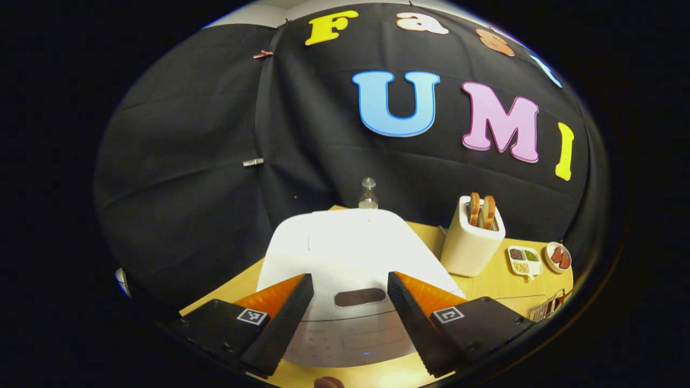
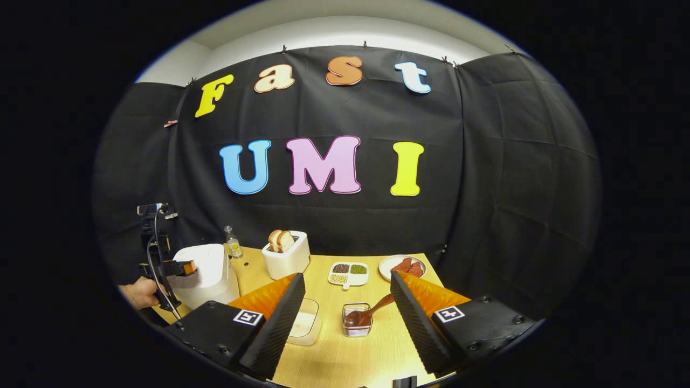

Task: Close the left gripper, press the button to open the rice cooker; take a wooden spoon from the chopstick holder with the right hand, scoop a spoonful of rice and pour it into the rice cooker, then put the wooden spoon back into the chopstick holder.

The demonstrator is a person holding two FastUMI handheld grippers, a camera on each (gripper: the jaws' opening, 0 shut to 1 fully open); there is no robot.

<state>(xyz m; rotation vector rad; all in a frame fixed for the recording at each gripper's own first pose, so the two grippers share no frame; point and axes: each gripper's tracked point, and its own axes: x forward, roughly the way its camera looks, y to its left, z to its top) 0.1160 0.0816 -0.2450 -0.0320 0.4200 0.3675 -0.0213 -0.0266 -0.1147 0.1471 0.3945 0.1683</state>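
The white rice cooker (image 1: 350, 248) stands close in front of me in the left gripper view, lid down, with a dark oval button (image 1: 359, 296) on its front. My left gripper (image 1: 349, 277) is open just above that front, one finger to each side of the button and touching nothing. In the right gripper view, the cooker (image 2: 207, 272) is at the far left with a hand (image 2: 141, 292) holding the left gripper (image 2: 183, 268) against it. My right gripper (image 2: 347, 277) is open and empty. Beyond it a wooden spoon (image 2: 374, 309) leans in the small chopstick holder (image 2: 357, 323). A clear rice container (image 2: 304, 325) sits to the left.
A white toaster (image 2: 285, 257) with bread slices stands behind, next to a small bottle (image 2: 233, 242). A divided dish of beans (image 2: 349, 272) and a plate of sausage (image 2: 401, 265) lie at the back of the wooden table (image 2: 345, 361). Black cloth walls surround the table.
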